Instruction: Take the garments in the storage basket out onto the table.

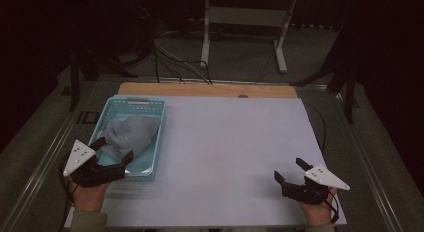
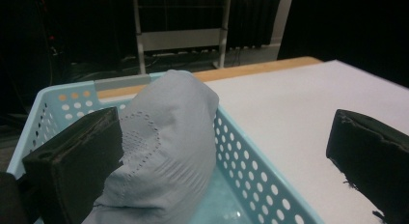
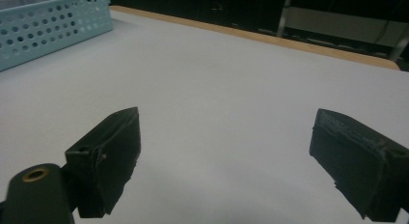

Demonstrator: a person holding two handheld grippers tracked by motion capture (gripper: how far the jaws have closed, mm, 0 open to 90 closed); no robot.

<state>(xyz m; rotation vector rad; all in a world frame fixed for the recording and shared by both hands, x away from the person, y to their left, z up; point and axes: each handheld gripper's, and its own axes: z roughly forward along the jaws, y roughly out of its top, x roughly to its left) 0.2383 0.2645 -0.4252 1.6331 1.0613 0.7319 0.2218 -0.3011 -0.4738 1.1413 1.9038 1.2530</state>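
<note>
A light blue perforated basket [image 1: 152, 157] stands at the table's left with a crumpled grey cloth [image 1: 127, 134] inside. My left gripper [image 1: 113, 151] is open at the basket's near end, one jaw over the inside and the other near the right wall. In the left gripper view the cloth [image 2: 169, 137] bulges just ahead of the left jaw, and the basket wall [image 2: 251, 171] runs between the jaws. My right gripper [image 1: 289, 171] stands open at the table's near right, nothing between its jaws [image 3: 226, 156].
The white table sheet [image 1: 230, 152] spreads between the two grippers, with a wooden strip [image 1: 200, 89] along its far edge. Beyond the table are a white frame stand [image 1: 245, 22] and cables on the floor. The basket's corner [image 3: 53, 26] lies far left in the right gripper view.
</note>
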